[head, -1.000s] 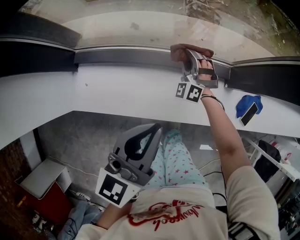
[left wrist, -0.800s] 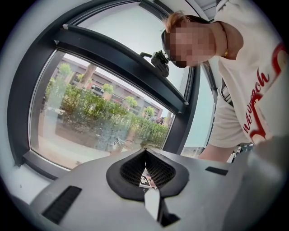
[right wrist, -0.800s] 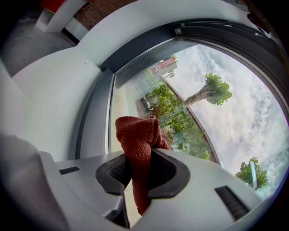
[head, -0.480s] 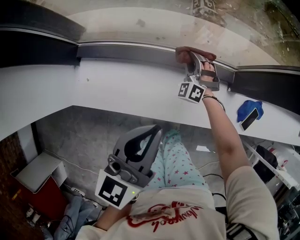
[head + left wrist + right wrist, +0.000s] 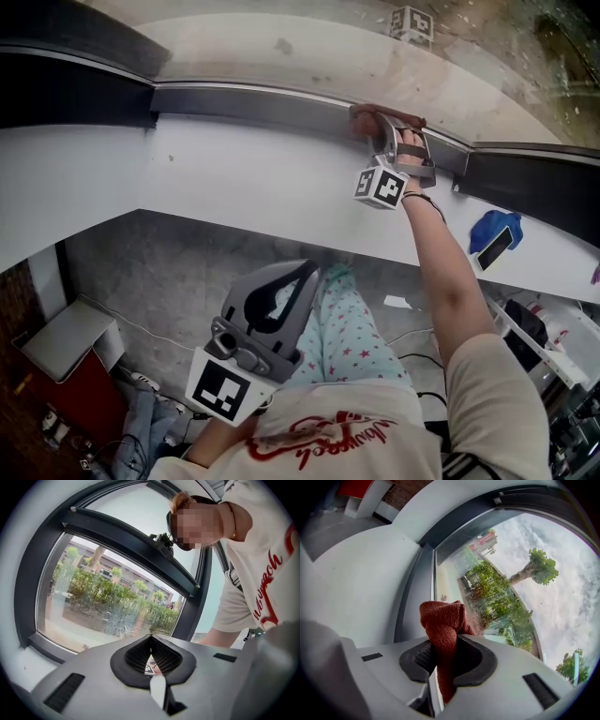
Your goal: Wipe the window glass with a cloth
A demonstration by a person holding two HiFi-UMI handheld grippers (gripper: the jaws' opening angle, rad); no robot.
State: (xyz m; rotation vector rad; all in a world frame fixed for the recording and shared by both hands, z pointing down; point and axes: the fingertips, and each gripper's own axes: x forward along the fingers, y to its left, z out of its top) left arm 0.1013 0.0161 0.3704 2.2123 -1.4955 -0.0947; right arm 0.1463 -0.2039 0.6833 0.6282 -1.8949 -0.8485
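1. Head view: the right tool is stretched out to the far edge of the white window sill. It presses a rust-red woven cloth to the dark grey window frame, at the bottom edge of the window glass. The tool's marker cube hangs over the sill. The left tool is held low, close to the person's body and well apart from the window. A blue object lies on the sill, to the right.

2. Left gripper view: the left tool has its jaws drawn together with the tips meeting and grips nothing. The window glass lies beyond it.

3. Right gripper view: the right tool is clamped on the cloth. The cloth stands bunched above the jaws, against the lower corner of the window glass beside the frame.
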